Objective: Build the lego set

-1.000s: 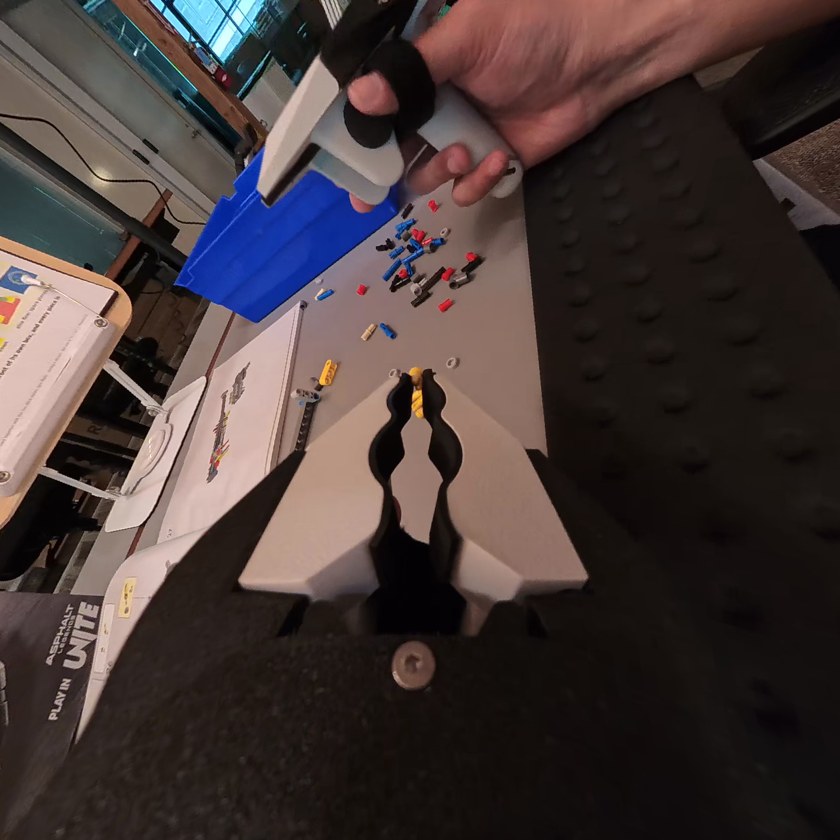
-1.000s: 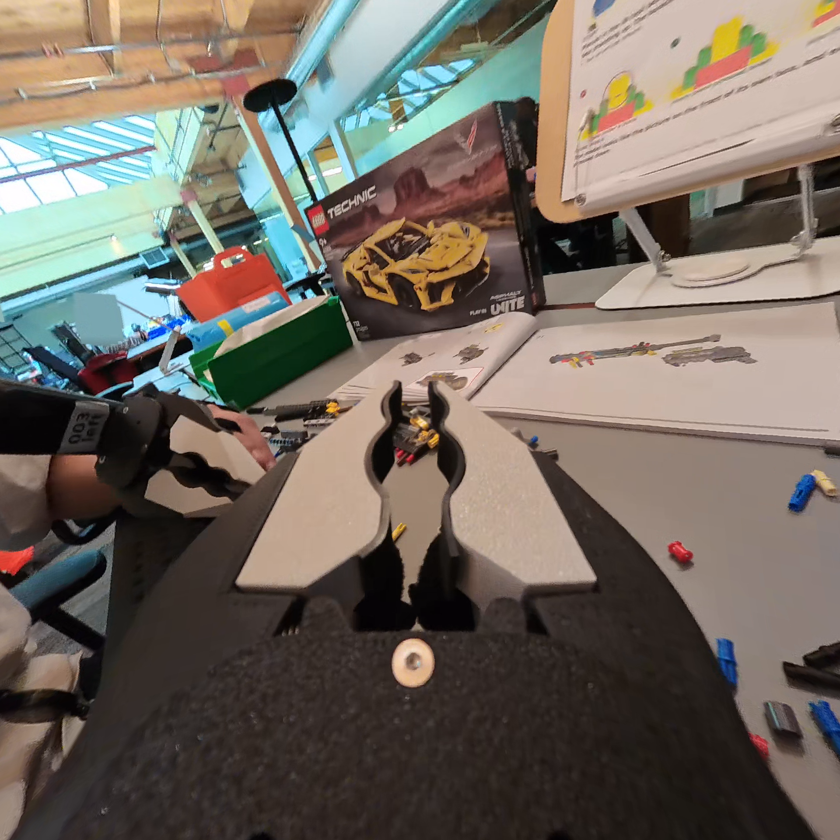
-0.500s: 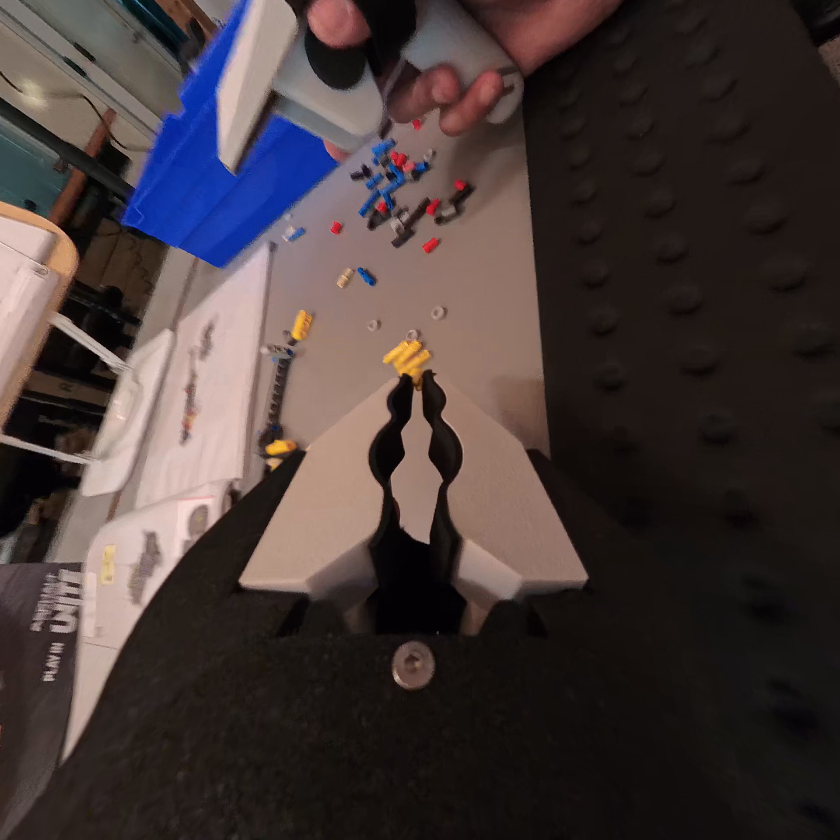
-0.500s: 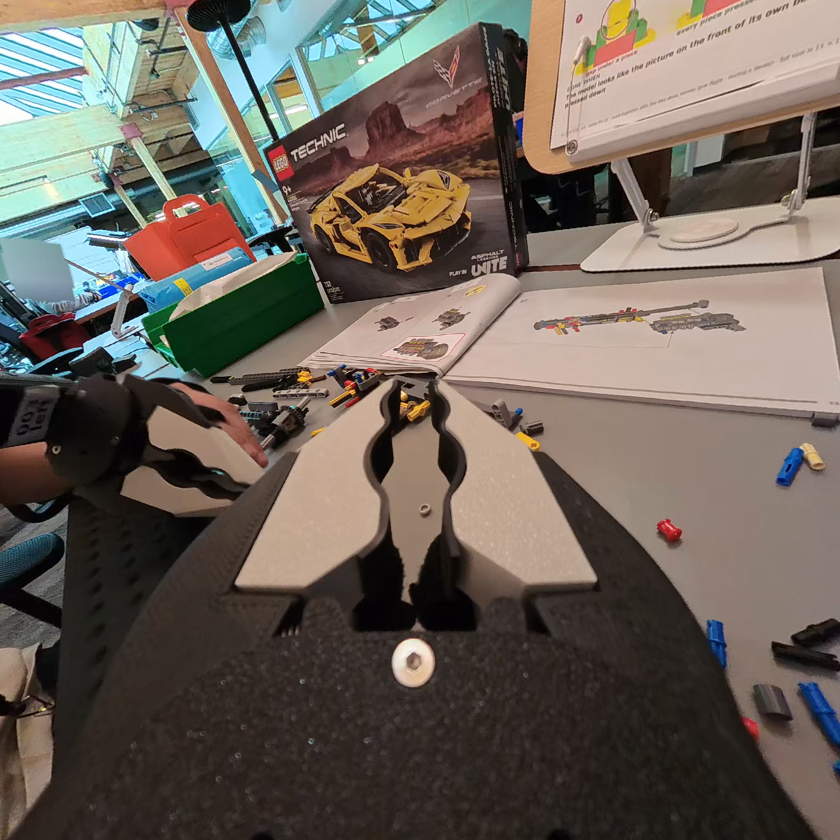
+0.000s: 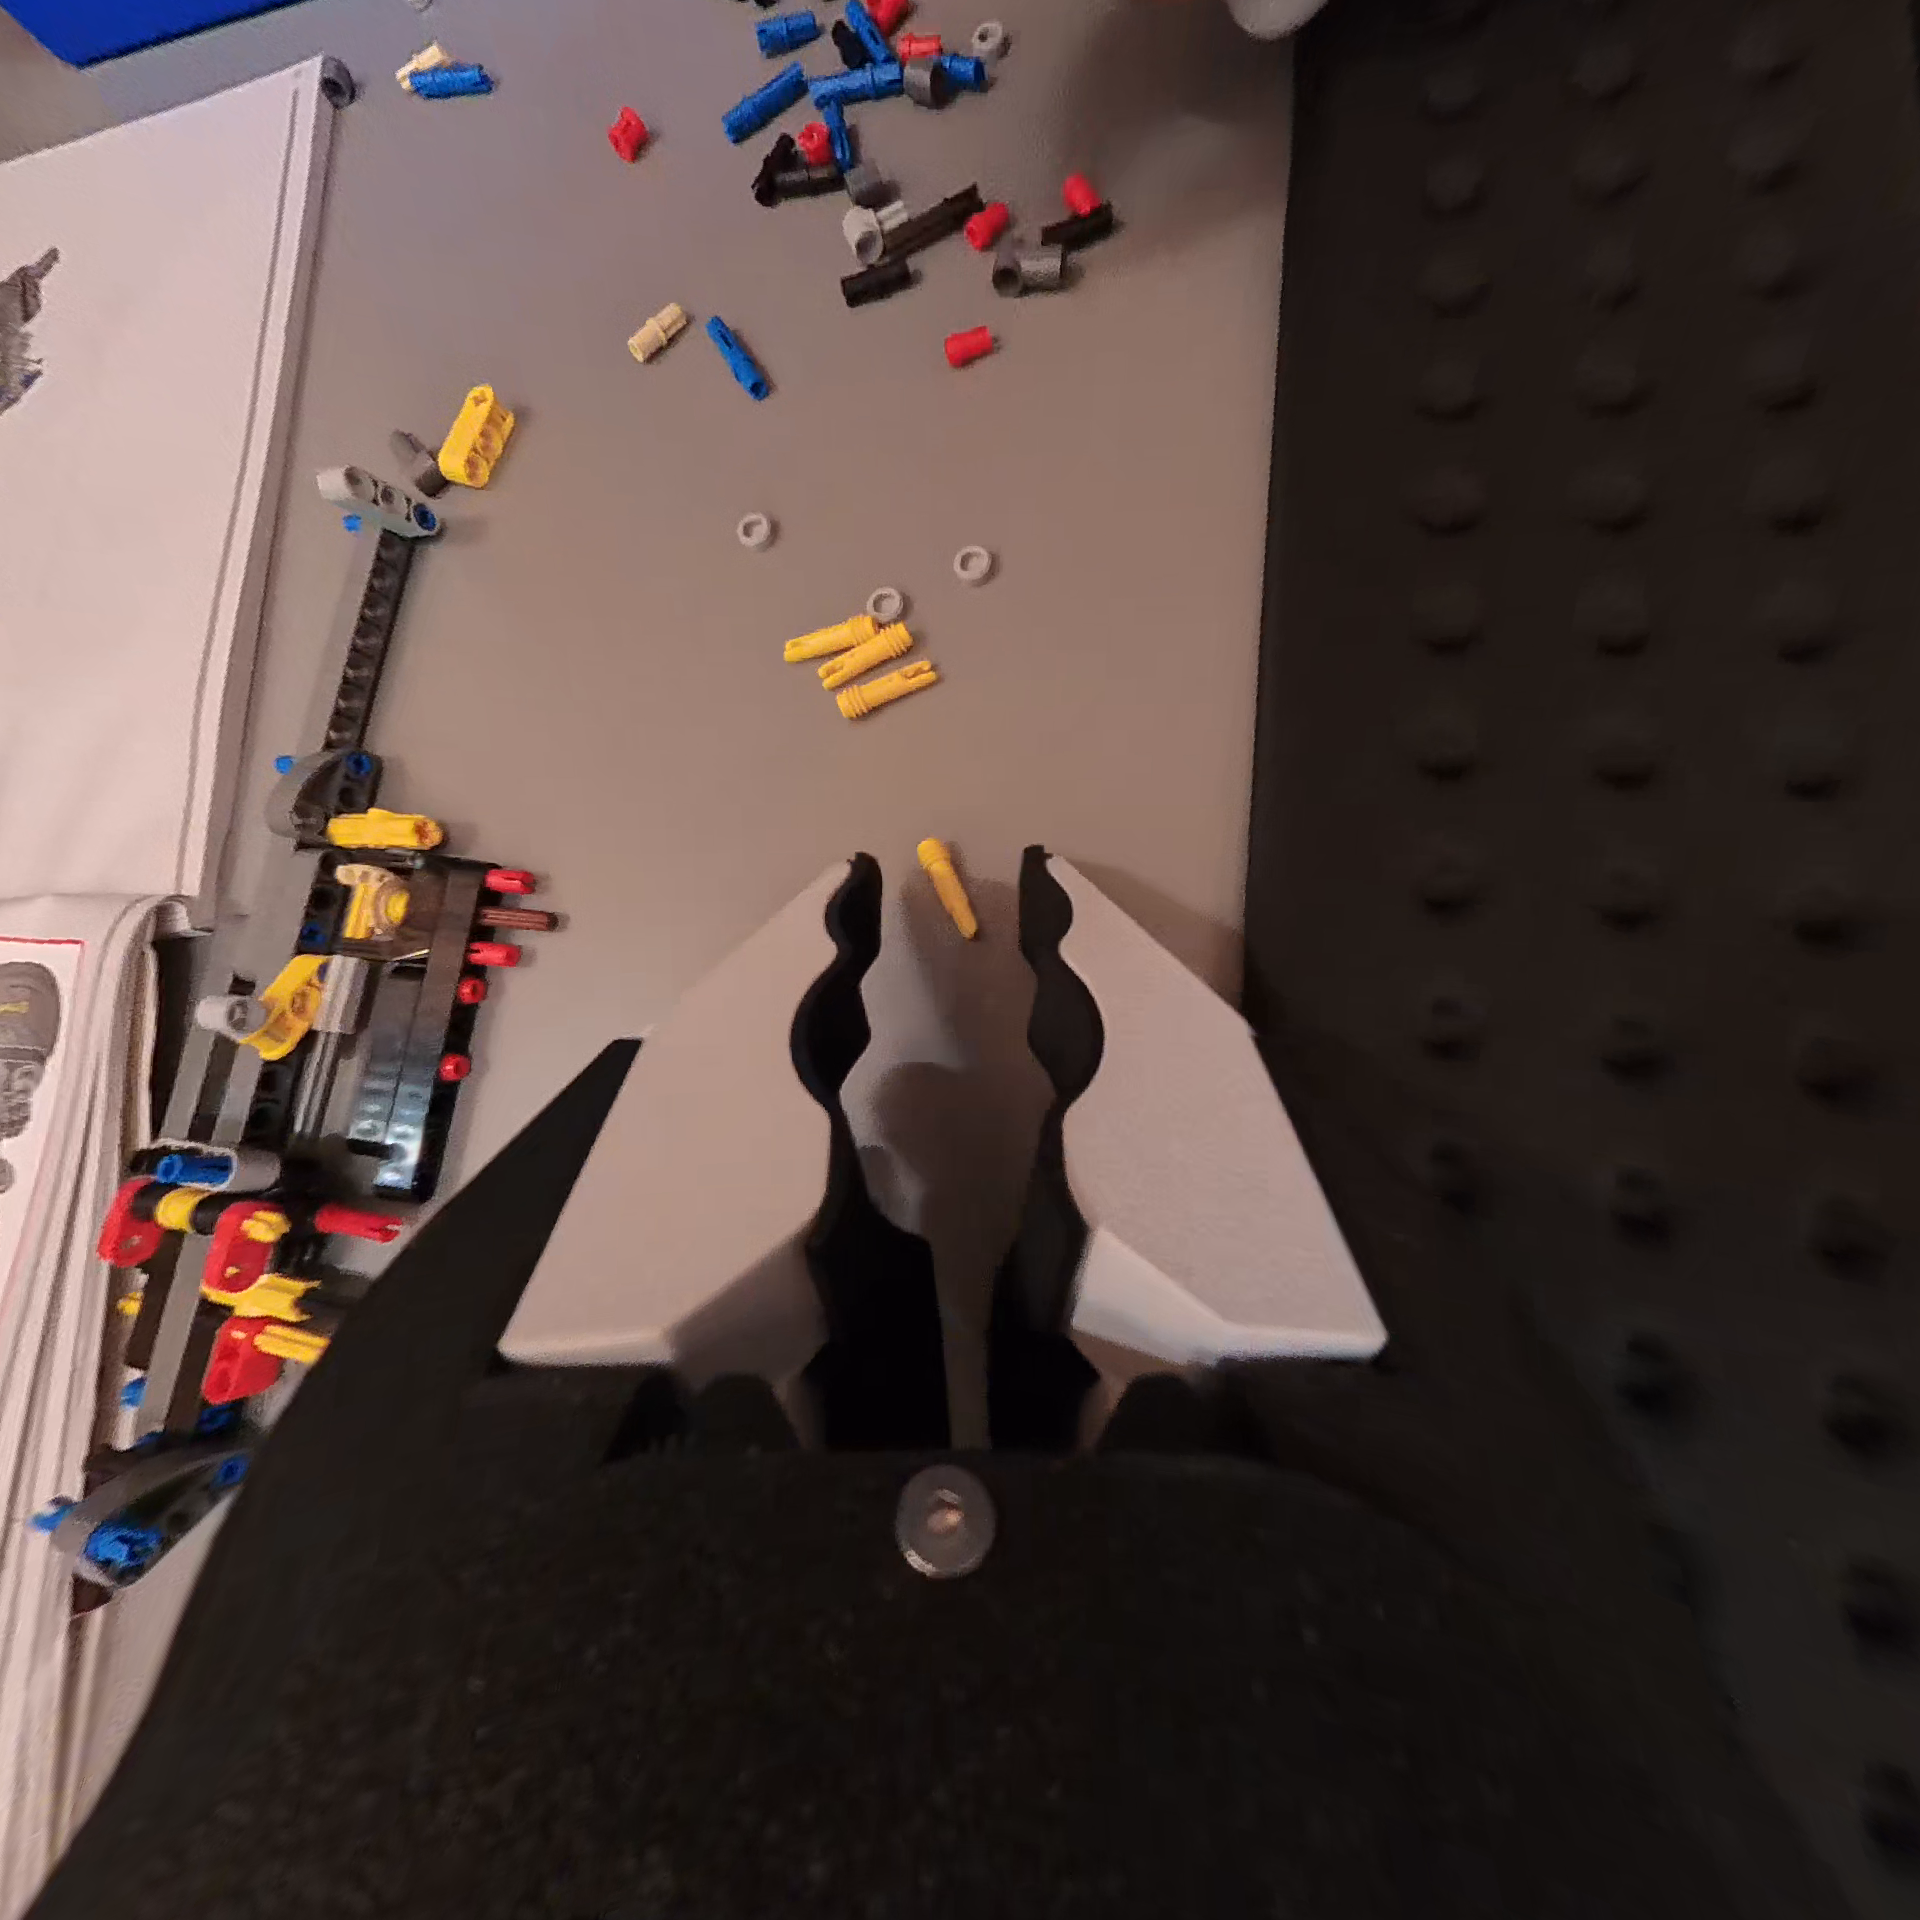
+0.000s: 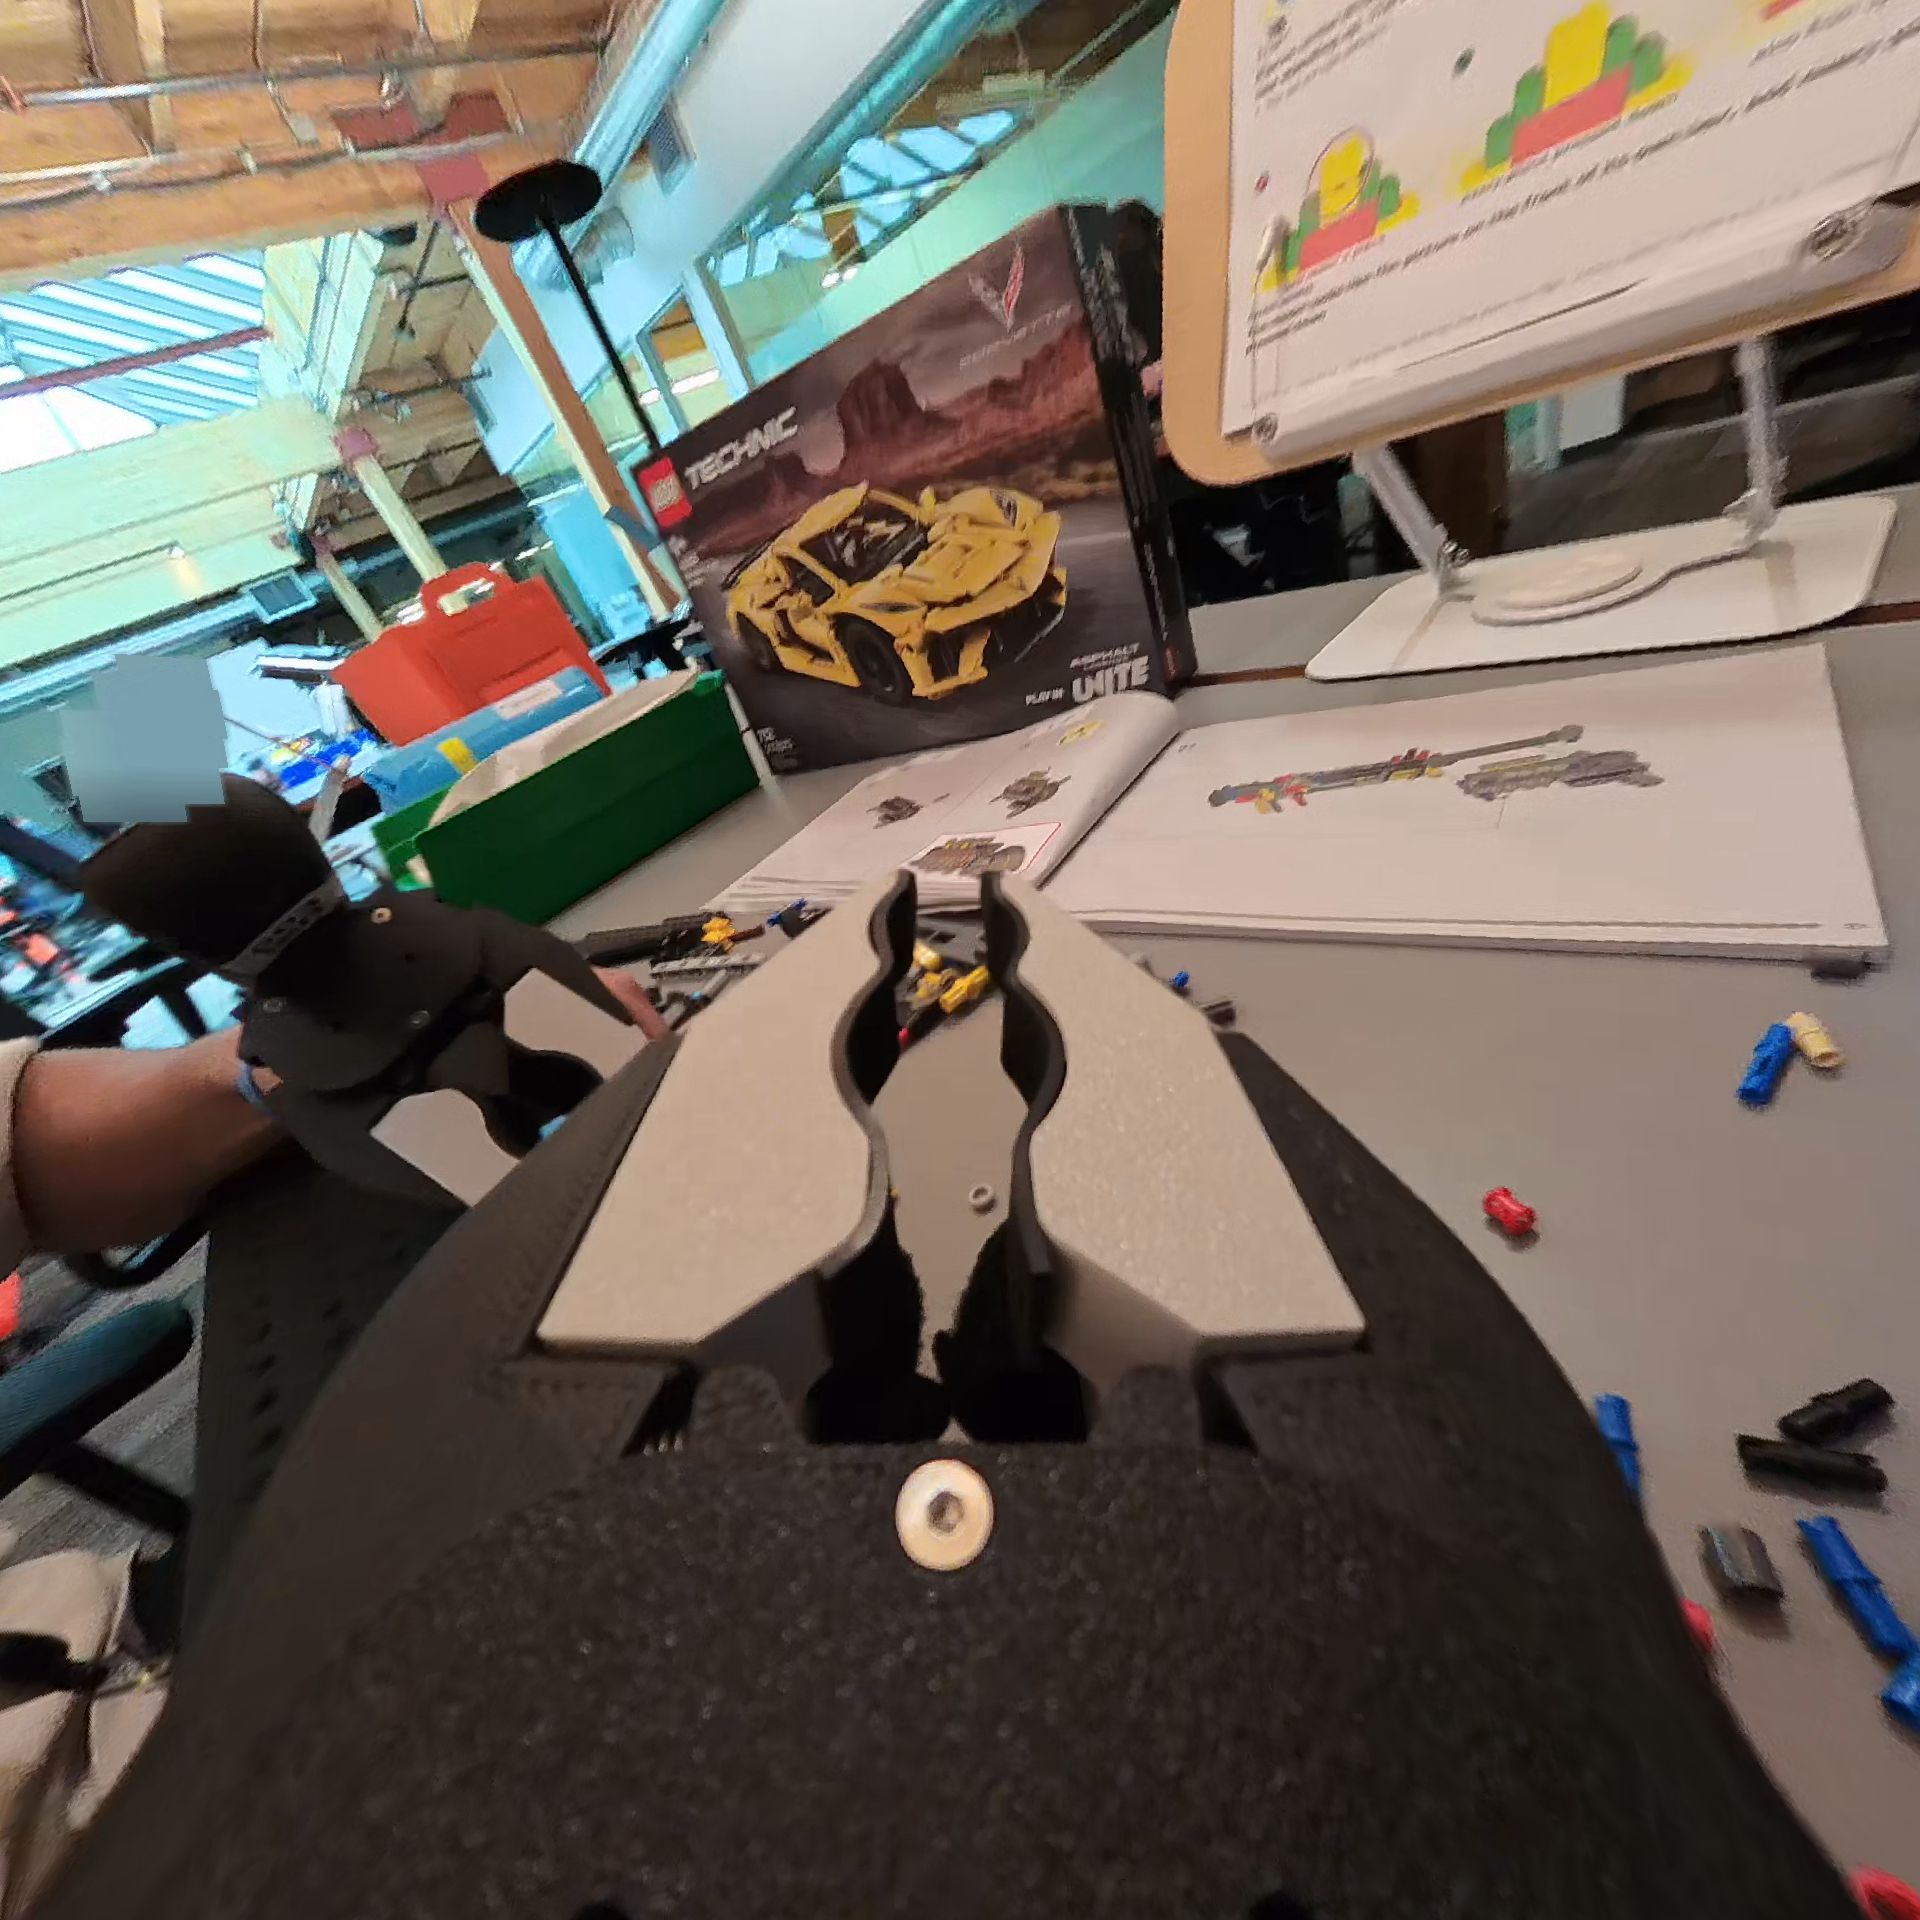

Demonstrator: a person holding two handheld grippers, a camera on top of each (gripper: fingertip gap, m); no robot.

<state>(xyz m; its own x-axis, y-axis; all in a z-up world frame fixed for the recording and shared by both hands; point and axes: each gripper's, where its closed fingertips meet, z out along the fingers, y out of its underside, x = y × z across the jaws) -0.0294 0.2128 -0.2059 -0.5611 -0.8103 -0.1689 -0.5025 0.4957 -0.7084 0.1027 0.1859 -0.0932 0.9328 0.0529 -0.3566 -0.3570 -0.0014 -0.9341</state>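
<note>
In the left wrist view my left gripper is open low over the grey table. A small yellow pin lies between its fingertips, clear of both pads. Three more yellow pins lie just ahead, with grey rings near them. The partly built model, black beams with yellow, red and blue parts, lies to the left. My right gripper is open with nothing between its pads, above the table and pointing at the model. The left gripper shows at the left of the right wrist view.
A pile of loose blue, red, black and grey pins lies farther ahead. An instruction sheet and the open manual lie on the table. The set's box, a green bin and a document stand stand behind. A black studded mat borders the right. There is about 20 cm between the tips of the two grippers.
My left gripper was shut on the yellow pin, came down toward the table, then opened and let the pin go. My right gripper stayed open and only swayed a little.
</note>
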